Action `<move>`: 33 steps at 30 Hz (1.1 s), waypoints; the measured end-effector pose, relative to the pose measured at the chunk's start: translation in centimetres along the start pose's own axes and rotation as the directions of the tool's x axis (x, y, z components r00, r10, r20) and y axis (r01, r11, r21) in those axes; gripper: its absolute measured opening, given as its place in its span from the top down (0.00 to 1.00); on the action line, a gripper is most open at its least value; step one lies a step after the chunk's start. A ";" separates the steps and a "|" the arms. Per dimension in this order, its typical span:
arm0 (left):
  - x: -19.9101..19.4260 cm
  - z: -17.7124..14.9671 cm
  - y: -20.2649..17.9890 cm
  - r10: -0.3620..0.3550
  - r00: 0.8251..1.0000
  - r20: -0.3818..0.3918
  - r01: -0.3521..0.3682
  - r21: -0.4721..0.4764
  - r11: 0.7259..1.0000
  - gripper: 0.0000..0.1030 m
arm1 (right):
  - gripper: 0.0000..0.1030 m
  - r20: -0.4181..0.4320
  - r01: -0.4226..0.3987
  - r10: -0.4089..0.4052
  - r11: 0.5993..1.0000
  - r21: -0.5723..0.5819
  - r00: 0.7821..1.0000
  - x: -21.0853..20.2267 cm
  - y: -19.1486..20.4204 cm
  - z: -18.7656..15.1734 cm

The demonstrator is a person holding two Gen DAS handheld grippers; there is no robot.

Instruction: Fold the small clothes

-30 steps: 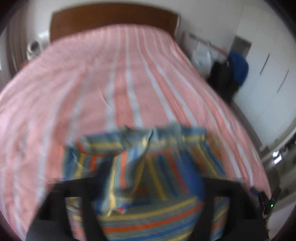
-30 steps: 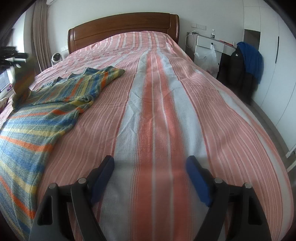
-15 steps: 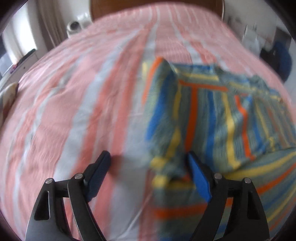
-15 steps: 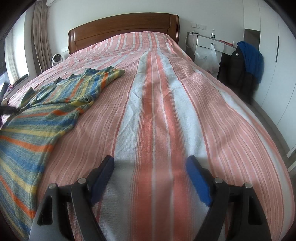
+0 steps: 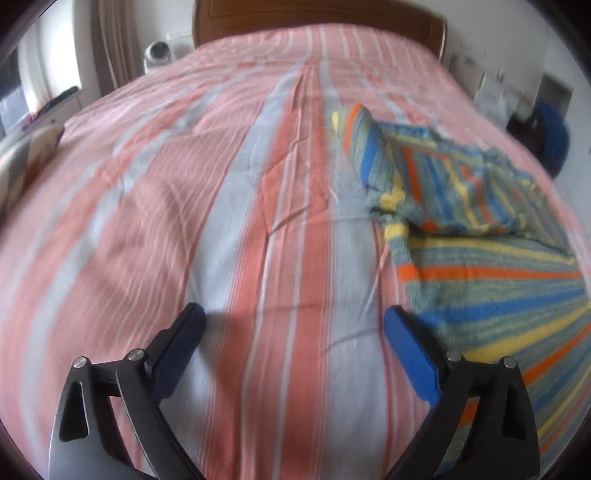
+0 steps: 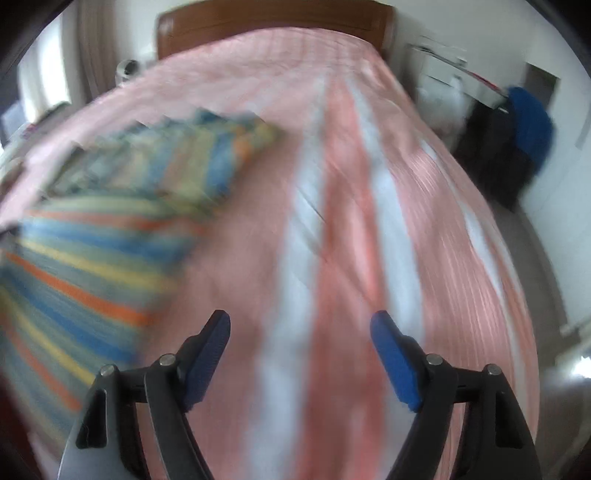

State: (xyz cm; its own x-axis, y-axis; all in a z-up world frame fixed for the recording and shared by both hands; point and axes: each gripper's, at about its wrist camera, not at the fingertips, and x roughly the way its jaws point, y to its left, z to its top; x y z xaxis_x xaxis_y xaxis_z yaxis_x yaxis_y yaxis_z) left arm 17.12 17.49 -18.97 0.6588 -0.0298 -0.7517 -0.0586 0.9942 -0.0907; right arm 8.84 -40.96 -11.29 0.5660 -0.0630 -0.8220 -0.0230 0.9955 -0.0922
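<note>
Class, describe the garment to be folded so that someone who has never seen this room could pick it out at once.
Start at the bed with the wooden headboard, covered by a pink and white striped bedspread. On that cover lies a knitted striped garment, one sleeve folded across its body. Its blue, yellow, orange and grey-green bands are the only such colours on the bed.

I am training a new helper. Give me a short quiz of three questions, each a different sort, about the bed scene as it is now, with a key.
1. True or false: the left gripper holds the striped garment.
2. In the left wrist view, the garment lies to which side of the gripper: A) left B) right C) directly between the jaws?
3. Fill in: a sleeve is folded over onto the garment's ____.

Key: 1. False; its jaws are opening with only the bedspread between them. 2. B. 3. body.
</note>
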 end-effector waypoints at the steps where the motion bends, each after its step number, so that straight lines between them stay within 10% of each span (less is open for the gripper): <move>1: -0.2 -0.3 0.1 -0.010 1.000 0.019 0.010 -0.006 1.000 0.05 | 0.24 -0.012 -0.070 0.071 0.997 0.025 0.997 -0.7 0.9 1.6; 4: -0.1 -0.4 -0.3 0.009 0.999 0.040 -0.009 -0.006 1.000 0.04 | 0.28 -0.065 -0.384 0.403 0.902 0.197 0.913 -1.0 4.7 7.1; 8: -0.4 -0.8 -0.5 0.017 0.998 0.056 -0.017 0.001 1.000 0.04 | 0.52 -0.104 -0.529 0.592 0.775 0.345 0.799 3.7 10.8 12.9; 14: -0.5 -1.0 -0.3 0.010 0.998 0.064 -0.010 -0.004 1.000 0.04 | 0.62 -0.133 -0.392 0.461 0.848 0.357 0.877 13.4 15.8 17.0; 16: -0.4 -0.9 -0.1 0.010 0.998 0.066 -0.009 -0.007 1.000 0.04 | 0.62 -0.135 -0.413 0.499 0.817 0.403 0.856 15.9 16.2 16.9; 19: -0.4 -0.9 0.0 0.005 0.997 0.071 -0.004 -0.009 1.000 0.04 | 0.97 -0.116 -0.434 0.510 0.814 0.386 0.852 16.8 16.7 16.7; 23: -0.4 -0.9 0.0 0.009 0.997 0.074 -0.009 -0.006 1.000 0.03 | 0.97 0.029 -0.393 0.400 0.881 0.262 0.916 12.6 15.9 16.8; 29: -0.4 -0.9 -0.1 0.018 0.997 0.075 -0.018 0.000 1.000 0.03 | 0.69 -0.050 -0.251 0.261 0.956 0.152 0.964 12.4 15.1 15.3; 31: -0.4 -0.8 -0.1 0.019 0.997 0.075 -0.019 0.001 1.000 0.03 | 0.69 0.015 -0.298 0.299 0.945 0.137 0.954 10.7 15.2 15.1; 33: -0.3 -0.8 -0.1 0.017 0.997 0.074 -0.018 0.000 1.000 0.03 | 0.71 0.033 -0.475 0.475 0.870 0.131 0.879 9.9 16.0 15.0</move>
State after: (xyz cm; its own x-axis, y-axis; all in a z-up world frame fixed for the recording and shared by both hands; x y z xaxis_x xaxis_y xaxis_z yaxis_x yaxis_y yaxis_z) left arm 16.27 17.33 -19.25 0.7113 -0.0046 -0.7028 -0.0701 0.9945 -0.0775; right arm 26.40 -24.63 -12.45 0.5138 0.4200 -0.7481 -0.1810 0.9054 0.3840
